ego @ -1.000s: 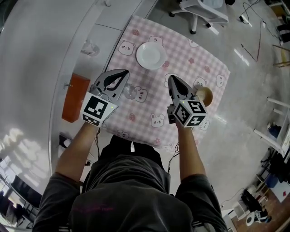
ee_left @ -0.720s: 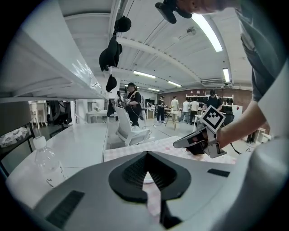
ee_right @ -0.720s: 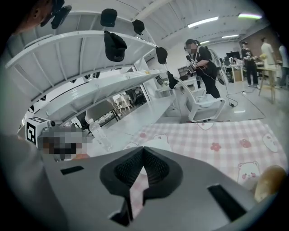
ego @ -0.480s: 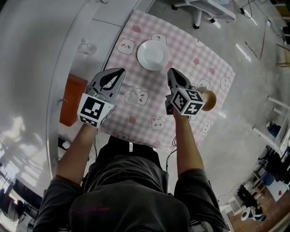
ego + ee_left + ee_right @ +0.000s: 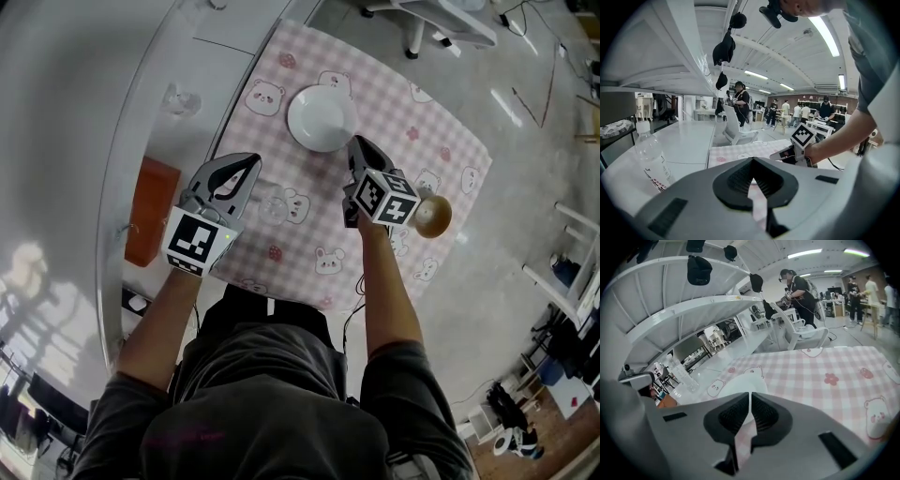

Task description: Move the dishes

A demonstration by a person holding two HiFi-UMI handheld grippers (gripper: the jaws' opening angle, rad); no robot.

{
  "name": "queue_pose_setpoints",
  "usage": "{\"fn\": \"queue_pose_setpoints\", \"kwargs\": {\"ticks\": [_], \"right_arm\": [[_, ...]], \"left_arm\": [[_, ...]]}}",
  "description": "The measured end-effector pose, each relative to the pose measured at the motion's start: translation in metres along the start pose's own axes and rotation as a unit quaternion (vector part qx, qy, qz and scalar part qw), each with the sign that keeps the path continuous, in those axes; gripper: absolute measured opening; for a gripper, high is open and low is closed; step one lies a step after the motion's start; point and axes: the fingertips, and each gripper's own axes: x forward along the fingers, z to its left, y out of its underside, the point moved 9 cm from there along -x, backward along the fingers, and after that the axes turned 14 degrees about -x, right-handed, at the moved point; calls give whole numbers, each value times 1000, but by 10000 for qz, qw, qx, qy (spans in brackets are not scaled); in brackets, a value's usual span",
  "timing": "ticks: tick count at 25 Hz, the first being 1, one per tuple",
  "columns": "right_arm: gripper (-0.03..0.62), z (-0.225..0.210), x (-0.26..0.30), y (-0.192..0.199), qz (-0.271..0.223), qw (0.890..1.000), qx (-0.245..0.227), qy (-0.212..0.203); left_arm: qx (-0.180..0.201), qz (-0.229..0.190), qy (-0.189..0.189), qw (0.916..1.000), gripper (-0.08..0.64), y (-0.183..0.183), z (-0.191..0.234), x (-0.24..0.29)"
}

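A white plate [image 5: 322, 119] lies at the far side of the pink checked tablecloth [image 5: 412, 122]; in the right gripper view the plate [image 5: 736, 383] sits just beyond the jaws. My right gripper [image 5: 357, 142] hovers at the plate's near right rim, shut and holding nothing [image 5: 750, 393]. A clear glass [image 5: 273, 208] stands nearer me, just right of my left gripper [image 5: 251, 161]. That gripper is shut and empty [image 5: 751, 159]. A round brown wooden bowl [image 5: 433, 217] rests to the right of my right hand.
An orange box [image 5: 150, 210] and a clear water bottle [image 5: 180, 98] sit on the white counter [image 5: 112, 112] left of the table. The bottle [image 5: 649, 157] shows close by in the left gripper view. A white chair [image 5: 441, 23] stands beyond the table. People work far behind.
Both grippers have come down toward the table. The right one has moved forward until its tips are by the plate's rim. Jaws stay shut on both.
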Motion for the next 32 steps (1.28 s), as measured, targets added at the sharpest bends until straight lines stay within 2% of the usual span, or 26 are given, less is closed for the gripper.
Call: {"fn": "queue_pose_setpoints", "kwargs": {"ticks": [12,18,26,32], "right_arm": [[9,-14,29,11,327,9990,152,276],[36,-16,34,13,374,9985,245,329],[44,-19,38,14,331,9978,555,173],[44,-21,42,11,366,9955,863,-147]], "left_arm": [[-147,-35,-24,9999,2,1,6,-2],[-200,-21,-27,9998,1,3,7,-2],[-206,-3,-31,9998,0,5,8,-3],[-252,-17,-28,9997,2,5,7,-4]]}}
